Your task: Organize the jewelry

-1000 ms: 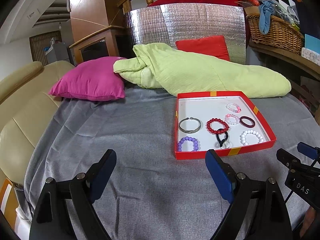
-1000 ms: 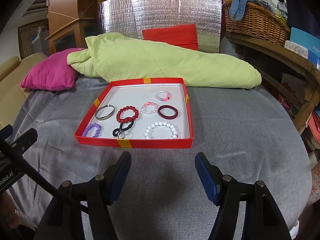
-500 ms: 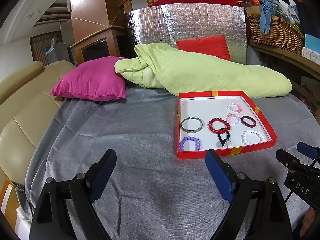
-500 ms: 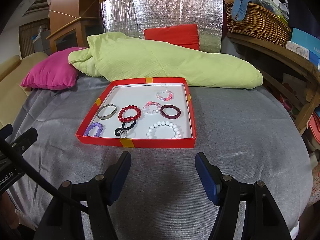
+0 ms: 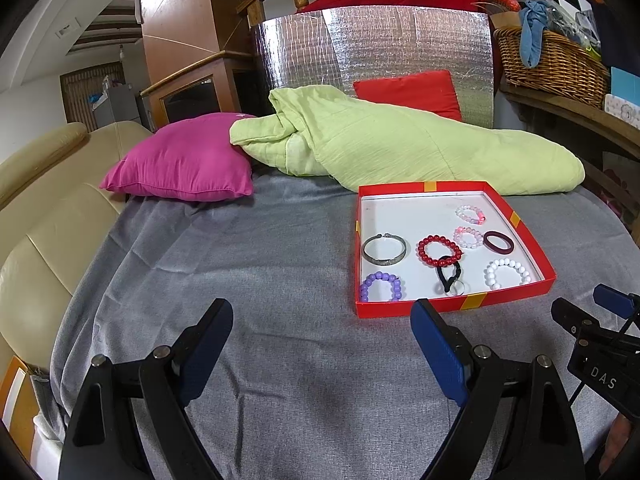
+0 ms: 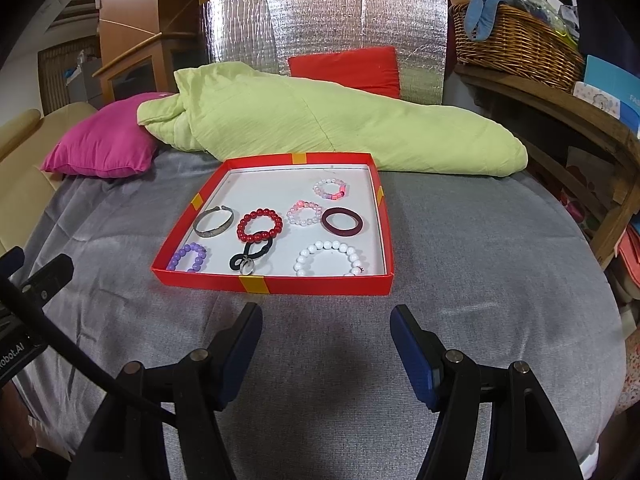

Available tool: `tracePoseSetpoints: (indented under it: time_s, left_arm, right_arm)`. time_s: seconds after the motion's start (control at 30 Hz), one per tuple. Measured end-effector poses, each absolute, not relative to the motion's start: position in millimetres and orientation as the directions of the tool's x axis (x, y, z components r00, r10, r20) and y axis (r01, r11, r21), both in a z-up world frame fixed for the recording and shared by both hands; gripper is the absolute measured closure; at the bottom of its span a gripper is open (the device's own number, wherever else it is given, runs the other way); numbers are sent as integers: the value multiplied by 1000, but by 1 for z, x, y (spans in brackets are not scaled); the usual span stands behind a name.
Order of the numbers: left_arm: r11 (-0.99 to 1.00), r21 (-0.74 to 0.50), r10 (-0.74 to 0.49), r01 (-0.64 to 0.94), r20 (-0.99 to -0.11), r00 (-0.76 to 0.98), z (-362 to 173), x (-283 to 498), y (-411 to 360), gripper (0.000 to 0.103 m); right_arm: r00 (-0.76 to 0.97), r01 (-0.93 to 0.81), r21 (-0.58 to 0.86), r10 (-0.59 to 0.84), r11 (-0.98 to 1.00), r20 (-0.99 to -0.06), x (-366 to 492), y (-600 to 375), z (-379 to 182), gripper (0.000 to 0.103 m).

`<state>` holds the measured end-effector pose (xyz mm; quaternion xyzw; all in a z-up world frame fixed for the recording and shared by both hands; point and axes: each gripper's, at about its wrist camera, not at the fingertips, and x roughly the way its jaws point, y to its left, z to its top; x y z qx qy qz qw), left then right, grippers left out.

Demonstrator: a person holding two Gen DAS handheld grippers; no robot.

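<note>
I held my left claw (image 5: pixel 322 338) released, its two blue pads spread wide over bare grey cloth with nothing between them, and my right claw (image 6: pixel 326 342) likewise stood released and empty above the same grey fabric bed cover (image 6: pixel 460 280), just short of the near wall of the shallow red cardboard tray with yellow tabs (image 6: pixel 276 282). The tray sat toward the far middle of the cover, its far edge just beside the long pale green folded quilt (image 6: pixel 320 128). Inside the white floor I counted eight pieces, all lying flat and none touching the walls as far as I could see. One plain silver metal cuff bangle (image 6: pixel 214 222) lay by the left wall; one red beaded bracelet (image 6: pixel 259 225) lay beside it, touching one black cord loop with a round metal ring (image 6: pixel 251 258) in front of it. One purple beaded bracelet (image 6: pixel 188 258) lay in the near left corner, and one white beaded bracelet (image 6: pixel 330 258) toward the near right corner. One dark maroon solid bangle (image 6: pixel 342 221) sat by the right wall, with one small pink-and-white beaded bracelet (image 6: pixel 305 213) just beside it and one pale beaded bracelet with pink beads (image 6: pixel 330 189) farther back. Beyond the tray I saw two cushions: one magenta pillow (image 6: pixel 104 144) at the cover's far left and one red cushion (image 6: pixel 346 70) against the single silver foil panel (image 6: pixel 320 24). One wicker basket (image 6: pixel 516 52) stood on the wooden shelf at right.
</note>
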<state>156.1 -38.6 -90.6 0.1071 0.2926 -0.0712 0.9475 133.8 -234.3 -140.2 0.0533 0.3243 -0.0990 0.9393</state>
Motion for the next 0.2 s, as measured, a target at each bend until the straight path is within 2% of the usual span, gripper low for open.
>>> tracePoseSetpoints:
  time_s: [0.2]
  left_arm:
    - [965,164,-74,203,-573,816,-94,158,-39,12]
  right_arm:
    - [771,215,35,-147,976,-619,134,-238,-139,33]
